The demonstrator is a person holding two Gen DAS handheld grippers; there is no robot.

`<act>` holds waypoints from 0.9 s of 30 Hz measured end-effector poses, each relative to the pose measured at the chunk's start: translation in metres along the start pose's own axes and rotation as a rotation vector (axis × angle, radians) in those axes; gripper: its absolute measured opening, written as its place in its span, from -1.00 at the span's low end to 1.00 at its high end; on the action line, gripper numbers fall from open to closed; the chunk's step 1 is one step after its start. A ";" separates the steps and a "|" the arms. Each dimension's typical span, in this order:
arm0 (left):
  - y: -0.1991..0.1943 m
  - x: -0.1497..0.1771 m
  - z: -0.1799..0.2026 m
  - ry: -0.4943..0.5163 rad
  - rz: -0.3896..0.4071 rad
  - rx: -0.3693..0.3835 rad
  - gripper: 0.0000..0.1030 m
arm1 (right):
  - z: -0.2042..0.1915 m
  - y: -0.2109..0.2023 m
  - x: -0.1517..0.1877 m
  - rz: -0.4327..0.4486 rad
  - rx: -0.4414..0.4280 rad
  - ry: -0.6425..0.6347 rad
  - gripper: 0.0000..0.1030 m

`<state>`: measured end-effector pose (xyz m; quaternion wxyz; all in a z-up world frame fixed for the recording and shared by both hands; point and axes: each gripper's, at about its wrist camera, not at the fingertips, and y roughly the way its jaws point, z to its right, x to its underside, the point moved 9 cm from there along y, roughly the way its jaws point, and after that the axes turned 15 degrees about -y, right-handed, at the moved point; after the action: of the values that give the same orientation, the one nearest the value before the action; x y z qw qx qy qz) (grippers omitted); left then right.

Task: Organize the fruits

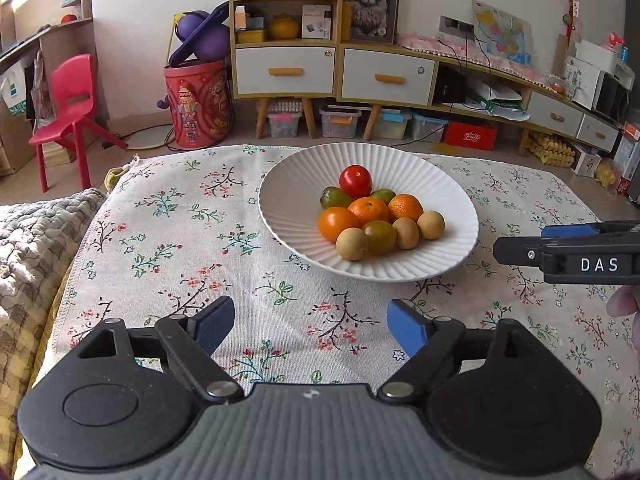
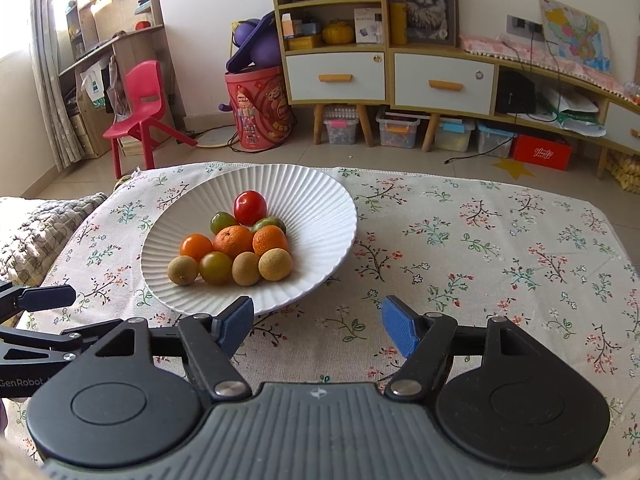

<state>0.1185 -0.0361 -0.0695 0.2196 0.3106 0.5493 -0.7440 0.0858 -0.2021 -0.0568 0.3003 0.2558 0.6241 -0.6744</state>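
Observation:
A white ribbed plate stands on the floral tablecloth and holds several small fruits. A red tomato lies at the back, two mandarins in the middle, and brown longans at the front. My left gripper hangs open over bare cloth, short of the plate's near left rim, nothing between its blue pads. My right gripper is open too, its left fingertip just in front of the plate's near rim, holding nothing.
The floral tablecloth covers the table, with a quilted blanket off its left edge. A red chair, a red bin and a shelf unit with drawers stand behind. The right gripper's side shows at the left view's right edge.

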 end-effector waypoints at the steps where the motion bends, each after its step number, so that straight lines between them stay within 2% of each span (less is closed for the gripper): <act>1: -0.001 0.001 -0.001 -0.004 -0.005 -0.002 0.47 | -0.001 -0.001 0.002 -0.006 -0.001 -0.001 0.38; 10: -0.008 0.014 -0.008 -0.033 -0.028 -0.058 0.74 | -0.009 -0.009 0.017 -0.071 0.019 -0.011 0.67; 16: -0.011 0.019 -0.008 -0.047 -0.046 -0.109 0.74 | -0.016 -0.012 0.027 -0.129 0.027 -0.001 0.76; 27: -0.014 0.022 -0.011 -0.054 -0.071 -0.176 0.74 | -0.026 -0.016 0.031 -0.144 0.058 -0.030 0.91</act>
<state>0.0959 -0.0215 -0.0781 0.2343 0.2504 0.6170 -0.7083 0.0523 -0.1781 -0.0703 0.2529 0.2086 0.6166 -0.7158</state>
